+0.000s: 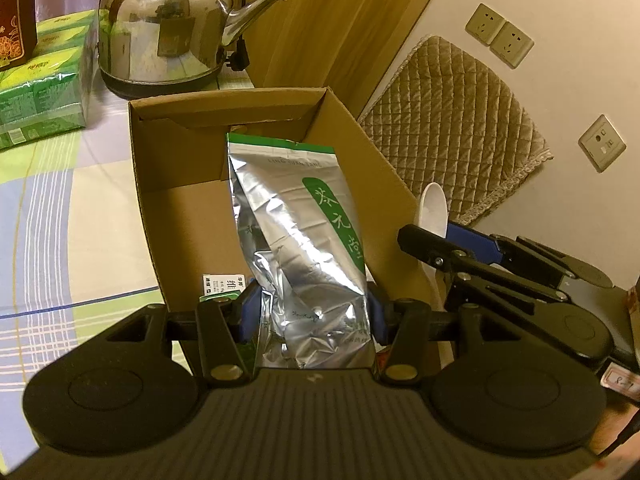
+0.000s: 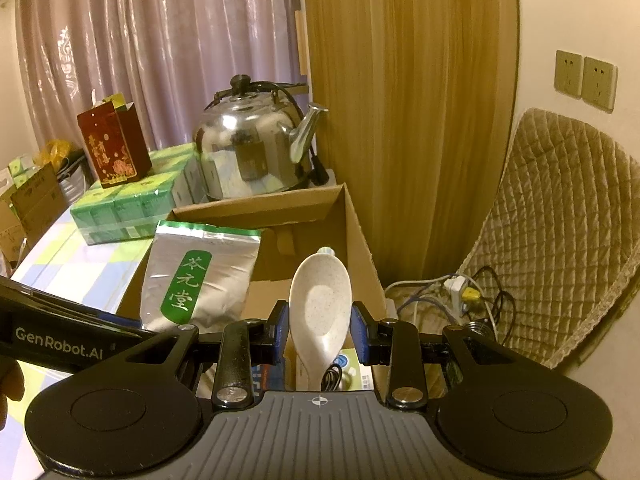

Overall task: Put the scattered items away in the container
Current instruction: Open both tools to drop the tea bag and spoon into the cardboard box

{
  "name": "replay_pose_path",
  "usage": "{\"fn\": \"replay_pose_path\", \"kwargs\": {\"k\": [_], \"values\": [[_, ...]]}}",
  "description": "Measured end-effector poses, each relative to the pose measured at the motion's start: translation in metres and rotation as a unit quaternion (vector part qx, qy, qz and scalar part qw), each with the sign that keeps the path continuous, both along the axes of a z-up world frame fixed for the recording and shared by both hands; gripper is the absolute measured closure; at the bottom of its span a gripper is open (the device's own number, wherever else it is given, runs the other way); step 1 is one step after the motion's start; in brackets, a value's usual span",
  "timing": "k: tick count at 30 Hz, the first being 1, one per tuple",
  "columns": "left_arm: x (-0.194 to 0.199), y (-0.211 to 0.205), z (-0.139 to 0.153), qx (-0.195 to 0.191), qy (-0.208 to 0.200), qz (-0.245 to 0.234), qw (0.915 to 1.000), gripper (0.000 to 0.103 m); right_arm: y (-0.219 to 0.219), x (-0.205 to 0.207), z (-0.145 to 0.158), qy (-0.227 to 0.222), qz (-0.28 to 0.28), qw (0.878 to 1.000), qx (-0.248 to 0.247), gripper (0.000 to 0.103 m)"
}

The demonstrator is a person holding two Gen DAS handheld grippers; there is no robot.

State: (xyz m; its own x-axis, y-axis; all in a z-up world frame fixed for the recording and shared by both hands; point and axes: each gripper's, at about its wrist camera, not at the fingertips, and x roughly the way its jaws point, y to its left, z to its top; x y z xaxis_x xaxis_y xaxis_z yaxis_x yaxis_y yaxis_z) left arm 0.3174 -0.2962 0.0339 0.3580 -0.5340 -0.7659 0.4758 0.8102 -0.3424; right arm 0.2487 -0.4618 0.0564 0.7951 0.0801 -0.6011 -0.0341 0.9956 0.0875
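Cardboard box [image 1: 192, 208] sits below both grippers: left gripper [image 1: 312, 316] jaws clamp the foil tea pouch [image 1: 296, 216]; right gripper [image 2: 319, 330] jaws clamp the white spoon [image 2: 320, 304].

White spoon [image 2: 320, 312] between tool [image 2: 319, 330] fingers

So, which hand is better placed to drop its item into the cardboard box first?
Left, probably. The left gripper holds the silver tea pouch already over the cardboard box opening. The right gripper, holding the white spoon, appears nearer the box's right wall.
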Motion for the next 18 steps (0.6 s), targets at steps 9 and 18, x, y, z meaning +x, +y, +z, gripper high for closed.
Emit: {"fn": "replay_pose_path", "kwargs": {"k": [9,18], "values": [[-0.001,0.003,0.006,0.004,-0.017,0.001,0.9998,0.052,0.0,0.001,-0.002,0.003,0.0,1.0,0.0,0.073],[-0.006,0.018,0.011,0.009,-0.031,0.011,0.9994,0.05,0.002,0.0,-0.005,0.008,0.002,1.0,0.0,0.073]]}}
